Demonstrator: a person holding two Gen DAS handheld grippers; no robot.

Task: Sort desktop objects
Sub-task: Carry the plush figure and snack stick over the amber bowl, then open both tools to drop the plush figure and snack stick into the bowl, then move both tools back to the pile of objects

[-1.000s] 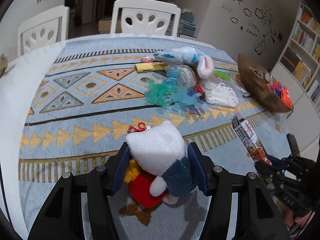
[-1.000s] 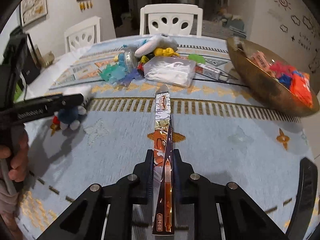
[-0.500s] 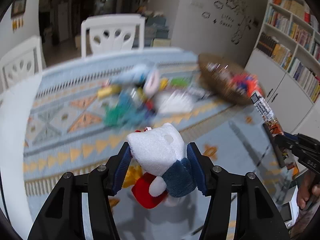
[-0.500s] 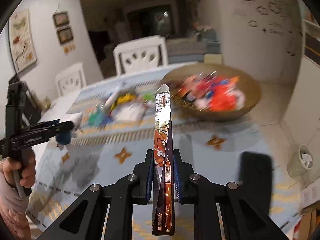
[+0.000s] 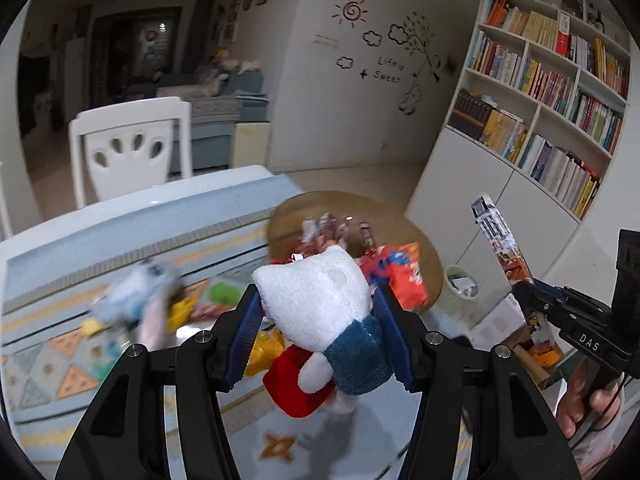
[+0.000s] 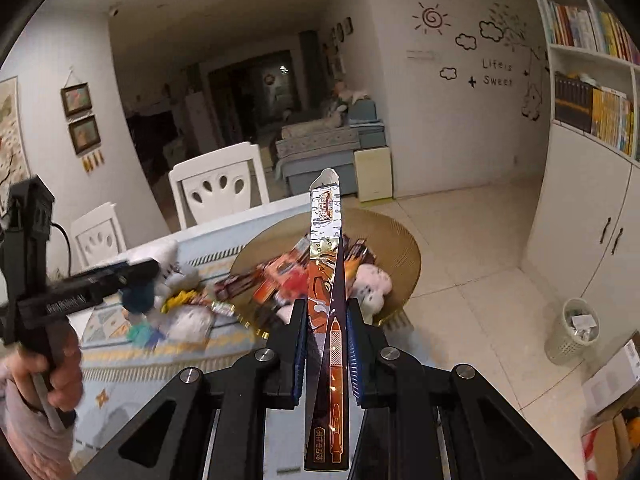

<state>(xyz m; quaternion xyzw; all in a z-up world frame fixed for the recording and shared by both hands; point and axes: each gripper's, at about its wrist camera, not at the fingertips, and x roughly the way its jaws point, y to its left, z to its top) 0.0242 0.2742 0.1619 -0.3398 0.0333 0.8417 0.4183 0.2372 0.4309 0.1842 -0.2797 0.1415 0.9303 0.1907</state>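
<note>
Left wrist view: my left gripper is clenched on a white plush cat toy with a blue sleeve and red body, carried in the air above the right end of the table.
Behind it: a round shallow brown woven basket at the table's right edge, holding orange and red snack packets.
Also here: my right gripper at the frame's right, gripping a long flat printed pen package.
Right wrist view: that gripper's pads are clamped flat on the package, which points up over the basket.
Left of it: my left gripper with the plush partly behind it.
Step, as I judge it: both items lifted and heading for the basket.
Next move: I would bring each over the basket's bare part, lower, then release one at a time.
Hard to read: table clutter is motion-blurred; basket contents are partly hidden by both held items.
</note>
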